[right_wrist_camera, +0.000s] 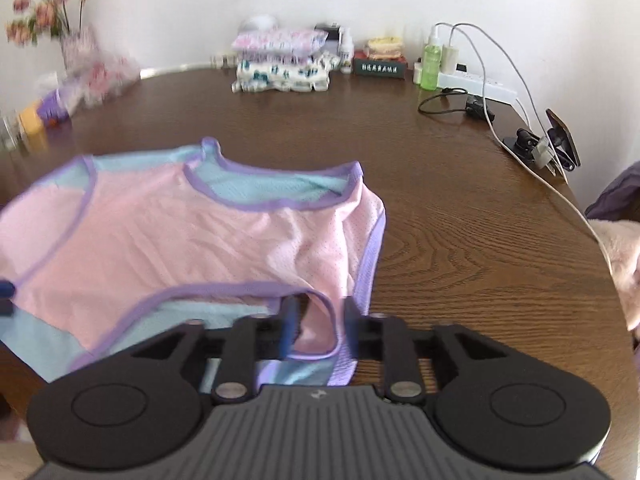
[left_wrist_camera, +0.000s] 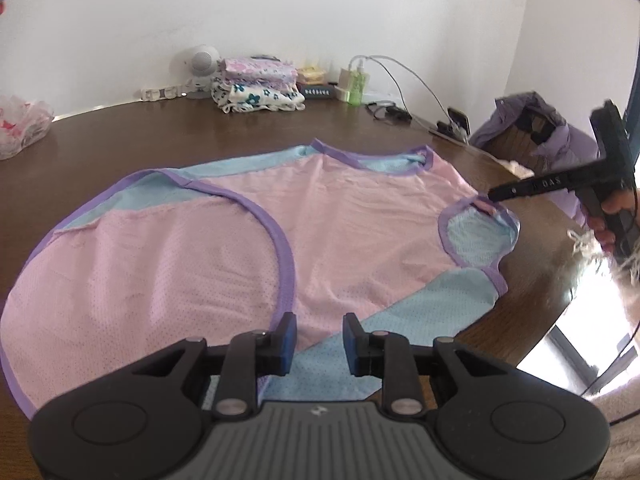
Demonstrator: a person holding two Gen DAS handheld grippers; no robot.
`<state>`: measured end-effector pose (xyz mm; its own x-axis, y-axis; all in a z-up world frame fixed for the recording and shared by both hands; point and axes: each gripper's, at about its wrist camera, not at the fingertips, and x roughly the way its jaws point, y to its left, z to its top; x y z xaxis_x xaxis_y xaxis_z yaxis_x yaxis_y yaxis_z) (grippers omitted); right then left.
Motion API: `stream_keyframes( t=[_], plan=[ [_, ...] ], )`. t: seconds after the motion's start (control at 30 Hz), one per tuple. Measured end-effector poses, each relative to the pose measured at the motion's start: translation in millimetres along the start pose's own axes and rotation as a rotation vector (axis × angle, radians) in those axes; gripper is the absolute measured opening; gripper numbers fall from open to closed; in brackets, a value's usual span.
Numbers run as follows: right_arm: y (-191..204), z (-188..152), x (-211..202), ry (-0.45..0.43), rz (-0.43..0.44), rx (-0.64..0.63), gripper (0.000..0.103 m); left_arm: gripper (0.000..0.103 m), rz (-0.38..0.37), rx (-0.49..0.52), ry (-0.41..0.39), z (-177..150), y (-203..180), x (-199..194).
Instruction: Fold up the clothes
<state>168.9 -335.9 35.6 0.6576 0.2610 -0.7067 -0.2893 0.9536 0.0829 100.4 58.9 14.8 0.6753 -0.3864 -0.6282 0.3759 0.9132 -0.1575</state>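
A pink mesh sleeveless top point(left_wrist_camera: 208, 240) with light blue panels and purple trim lies spread on the brown wooden table point(left_wrist_camera: 256, 128). My left gripper point(left_wrist_camera: 319, 340) is open, its blue pads just above the top's near edge, holding nothing. My right gripper point(right_wrist_camera: 318, 328) is open with its fingers on either side of the purple-trimmed armhole edge point(right_wrist_camera: 320, 320) of the top point(right_wrist_camera: 180, 232). In the left wrist view the right gripper point(left_wrist_camera: 494, 194) touches the top's right armhole, which is slightly lifted.
A stack of folded floral clothes point(left_wrist_camera: 258, 90) sits at the back by the wall, with a green bottle point(left_wrist_camera: 356, 86), a power strip and cables point(right_wrist_camera: 492, 92) and a clip stand point(right_wrist_camera: 556, 144). A purple jacket point(left_wrist_camera: 532, 132) hangs on a chair at right. Flowers point(right_wrist_camera: 44, 12) stand far left.
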Motion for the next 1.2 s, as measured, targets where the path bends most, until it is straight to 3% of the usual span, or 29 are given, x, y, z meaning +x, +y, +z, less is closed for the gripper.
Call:
stream_keyframes(
  t=[0.03, 0.1, 0.17, 0.2, 0.27, 0.33, 0.6, 0.77, 0.87, 0.93, 1.0, 1.03, 1.1, 1.17, 1.2],
  plan=[
    [0.6, -0.8, -7.4, -0.021, 0.028, 0.021, 0.046, 0.040, 0.008, -0.024, -0.029, 0.8, 1.0, -5.4],
    [4.0, -3.2, -20.2, -0.045, 0.080, 0.052, 0.052, 0.067, 0.030, -0.065, -0.082, 1.9, 1.6, -17.1],
    [10.6, -8.1, -30.6, -0.064, 0.110, 0.068, 0.078, 0.080, 0.041, -0.097, -0.129, 1.5, 0.6, -29.7],
    [14.8, -11.4, -34.8, -0.072, 0.118, 0.070, 0.082, 0.093, 0.049, -0.111, -0.145, 0.8, -0.3, -34.9],
    [23.4, -18.2, -42.6, -0.088, 0.132, 0.074, 0.090, 0.100, 0.074, -0.133, -0.160, -2.6, -4.2, -41.9],
    [31.1, -26.2, -47.3, -0.109, 0.131, 0.086, 0.103, 0.100, 0.099, -0.145, -0.164, -8.2, -10.0, -45.6],
    [50.3, -60.6, -52.7, -0.171, 0.081, 0.140, 0.102, 0.100, 0.150, -0.186, -0.152, -30.6, -20.9, -54.1],
    [49.7, -71.7, -51.0, -0.172, 0.056, 0.183, 0.103, 0.098, 0.197, -0.097, -0.137, -36.1, -34.4, -55.2],
    [45.6, -74.4, -51.9, -0.179, 0.051, 0.169, 0.103, 0.087, 0.212, -0.017, -0.118, -38.9, -42.2, -54.4],
    [42.6, -70.4, -53.7, -0.172, 0.041, 0.083, 0.102, 0.078, 0.223, 0.079, -0.079, -38.7, -46.5, -51.9],
    [39.7, -64.8, -55.7, -0.160, 0.028, -0.024, 0.102, 0.059, 0.230, 0.178, -0.023, -37.1, -49.1, -48.6],
    [39.9, -60.4, -56.0, -0.142, 0.020, -0.093, 0.101, 0.055, 0.232, 0.233, 0.012, -36.4, -50.0, -46.3],
    [43.7, -50.4, -54.3, -0.085, 0.005, -0.261, 0.091, 0.039, 0.234, 0.348, 0.082, -34.9, -51.8, -42.0],
    [48.0, -42.3, -51.0, -0.019, 0.018, -0.395, 0.071, 0.036, 0.235, 0.454, 0.145, -34.4, -52.8, -38.3],
    [51.2, -39.3, -49.6, 0.009, 0.039, -0.459, 0.069, 0.036, 0.234, 0.503, 0.175, -33.8, -53.2, -36.7]
  ],
)
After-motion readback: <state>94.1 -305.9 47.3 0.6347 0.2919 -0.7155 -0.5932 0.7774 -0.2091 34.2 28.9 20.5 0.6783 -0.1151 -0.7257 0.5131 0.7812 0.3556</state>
